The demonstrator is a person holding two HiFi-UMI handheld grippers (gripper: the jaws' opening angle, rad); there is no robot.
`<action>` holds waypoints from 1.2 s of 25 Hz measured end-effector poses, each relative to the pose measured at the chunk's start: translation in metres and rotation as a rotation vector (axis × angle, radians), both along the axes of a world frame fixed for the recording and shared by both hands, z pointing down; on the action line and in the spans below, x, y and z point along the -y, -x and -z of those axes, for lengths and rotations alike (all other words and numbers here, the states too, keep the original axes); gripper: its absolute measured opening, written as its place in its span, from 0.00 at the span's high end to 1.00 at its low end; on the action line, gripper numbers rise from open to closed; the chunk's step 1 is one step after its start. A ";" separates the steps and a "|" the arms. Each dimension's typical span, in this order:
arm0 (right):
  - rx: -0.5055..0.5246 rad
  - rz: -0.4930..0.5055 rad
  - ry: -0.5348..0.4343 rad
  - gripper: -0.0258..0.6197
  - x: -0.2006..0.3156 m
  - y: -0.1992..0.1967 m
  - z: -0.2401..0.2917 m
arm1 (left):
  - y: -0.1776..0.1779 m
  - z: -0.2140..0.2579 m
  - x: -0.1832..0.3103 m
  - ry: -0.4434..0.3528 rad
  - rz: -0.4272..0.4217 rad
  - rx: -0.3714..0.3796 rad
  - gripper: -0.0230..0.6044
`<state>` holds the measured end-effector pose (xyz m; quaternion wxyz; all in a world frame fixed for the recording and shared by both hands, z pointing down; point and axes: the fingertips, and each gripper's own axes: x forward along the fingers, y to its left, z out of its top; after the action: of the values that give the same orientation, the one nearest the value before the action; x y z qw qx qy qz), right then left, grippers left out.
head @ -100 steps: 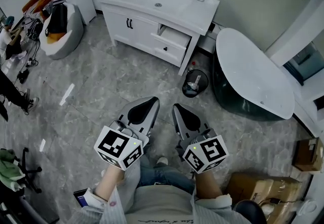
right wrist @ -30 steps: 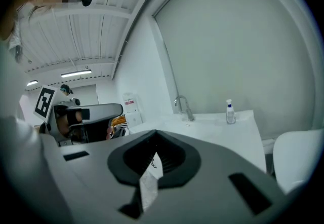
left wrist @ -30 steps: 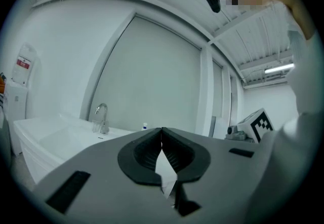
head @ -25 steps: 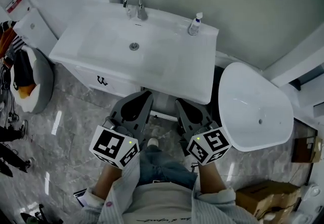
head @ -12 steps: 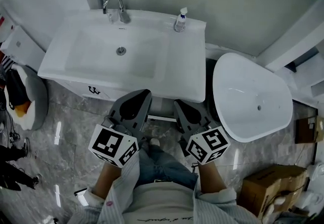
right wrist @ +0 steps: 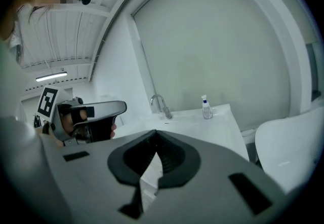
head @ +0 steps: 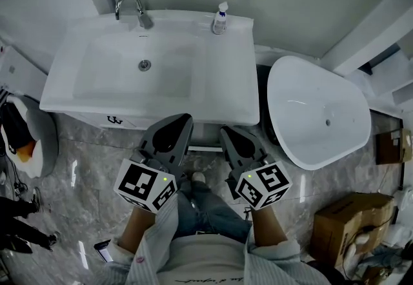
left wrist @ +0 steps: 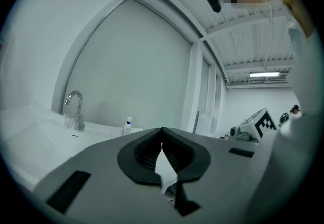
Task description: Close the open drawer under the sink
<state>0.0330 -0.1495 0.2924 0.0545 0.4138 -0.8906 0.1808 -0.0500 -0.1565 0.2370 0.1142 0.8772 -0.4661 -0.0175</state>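
The white sink counter [head: 226,93] fills the upper head view, with its tap [head: 131,1] at the back. Of the drawer [head: 205,147] under it I see only a thin white edge below the counter's front rim, between my two grippers; the rest is hidden. My left gripper [head: 183,118] and right gripper [head: 226,129] hover side by side just in front of that rim, above my knees. Both are shut with nothing in them. In the left gripper view the left gripper [left wrist: 162,129] has its tips touching, and in the right gripper view so does the right gripper [right wrist: 155,132].
A soap bottle [head: 221,18] stands at the counter's back right. A white bathtub [head: 316,113] sits close on the right, with a cardboard box [head: 348,226] on the floor in front of it. A stuffed beanbag [head: 16,129] lies at the far left on the grey marble floor [head: 84,167].
I have walked from mid-room up to the sink; the counter now sits right ahead of the grippers. Both grippers stayed shut and level in front of me.
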 end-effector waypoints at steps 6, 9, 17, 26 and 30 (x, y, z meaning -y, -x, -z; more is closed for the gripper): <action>0.000 -0.024 0.031 0.94 0.002 -0.002 -0.016 | -0.001 -0.018 0.003 0.025 -0.013 0.008 0.94; -0.003 -0.029 0.057 0.94 0.003 -0.002 -0.031 | -0.002 -0.031 0.006 0.043 -0.011 0.012 0.94; -0.046 -0.033 0.098 0.94 0.001 -0.001 -0.077 | 0.005 -0.081 0.009 0.089 0.008 0.022 0.94; -0.074 -0.038 0.176 0.94 0.001 0.000 -0.143 | 0.014 -0.157 0.004 0.165 0.011 0.049 0.94; -0.076 -0.052 0.232 0.94 -0.009 -0.002 -0.177 | 0.012 -0.191 -0.004 0.206 0.003 0.054 0.94</action>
<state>0.0352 -0.1402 0.4692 0.1310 0.4342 -0.8499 0.2681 -0.0623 -0.1521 0.4278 0.1912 0.8601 -0.4698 0.0540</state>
